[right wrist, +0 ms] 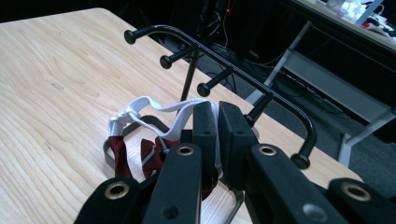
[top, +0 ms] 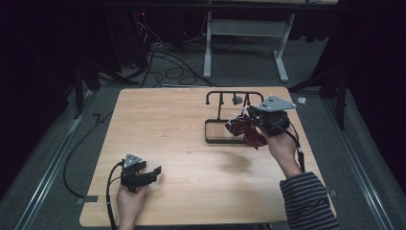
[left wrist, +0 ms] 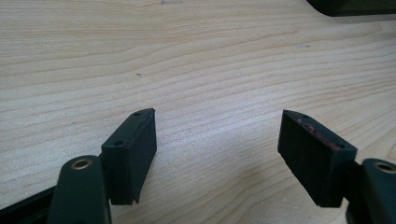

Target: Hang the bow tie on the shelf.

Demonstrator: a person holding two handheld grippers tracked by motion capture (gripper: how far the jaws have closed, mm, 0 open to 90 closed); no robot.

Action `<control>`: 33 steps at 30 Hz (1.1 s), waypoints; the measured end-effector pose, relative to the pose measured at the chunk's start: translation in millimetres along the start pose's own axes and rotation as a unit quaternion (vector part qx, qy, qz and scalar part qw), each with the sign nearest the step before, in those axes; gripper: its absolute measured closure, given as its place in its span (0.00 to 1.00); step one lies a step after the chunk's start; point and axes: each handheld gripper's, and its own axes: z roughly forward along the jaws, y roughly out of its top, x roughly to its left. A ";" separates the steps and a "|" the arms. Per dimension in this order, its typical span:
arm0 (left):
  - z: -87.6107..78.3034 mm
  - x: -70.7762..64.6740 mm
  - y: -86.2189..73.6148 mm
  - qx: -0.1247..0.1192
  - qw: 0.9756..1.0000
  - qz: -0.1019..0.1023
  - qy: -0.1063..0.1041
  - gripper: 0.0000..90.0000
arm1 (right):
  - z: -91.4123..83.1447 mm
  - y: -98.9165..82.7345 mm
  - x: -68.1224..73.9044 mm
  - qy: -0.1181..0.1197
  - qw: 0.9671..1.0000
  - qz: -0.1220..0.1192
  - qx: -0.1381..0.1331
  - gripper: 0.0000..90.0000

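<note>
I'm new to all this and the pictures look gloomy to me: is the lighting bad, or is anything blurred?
High view: the table is lit, its surroundings nearly black. Left gripper view: wood grain sharp, soft shadows under the open tongs. Right gripper view: the near tongs look slightly soft, the rack clear.

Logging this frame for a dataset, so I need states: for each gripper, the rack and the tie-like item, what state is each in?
Left gripper: open, holding nothing, low over the bare table.
Right gripper: shut on the white strap, held up beside the rack.
Red striped bow tie: lifted, hanging from its strap.
Black hook rack: upright, its hooks bare.
</note>
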 end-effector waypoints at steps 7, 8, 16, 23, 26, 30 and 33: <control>0.0 0.0 0.0 0.000 1.000 0.000 0.000 0.32 | 4.2 6.9 -1.2 0.009 1.000 0.003 -0.002 0.97; 0.0 0.0 0.0 0.000 1.000 0.000 0.000 0.32 | 5.4 8.2 -1.7 0.010 1.000 0.003 -0.003 0.97; 0.0 0.1 0.0 0.000 1.000 0.000 0.000 0.32 | 10.2 15.1 -2.2 0.016 1.000 -0.001 -0.001 0.97; -0.1 0.2 0.0 0.000 1.000 0.000 -0.001 0.32 | 17.6 18.2 -6.0 0.017 1.000 0.004 0.005 0.97; -0.1 0.2 0.0 0.000 1.000 -0.001 -0.001 0.32 | 21.1 19.8 -6.2 0.016 1.000 0.004 0.008 0.97; -0.1 0.2 0.0 0.000 1.000 0.000 -0.001 0.32 | 23.5 21.9 -6.0 0.017 1.000 0.002 0.009 0.97; -0.1 0.3 0.0 0.000 1.000 -0.001 -0.001 0.32 | 25.8 24.6 -5.9 0.016 1.000 0.001 0.010 0.97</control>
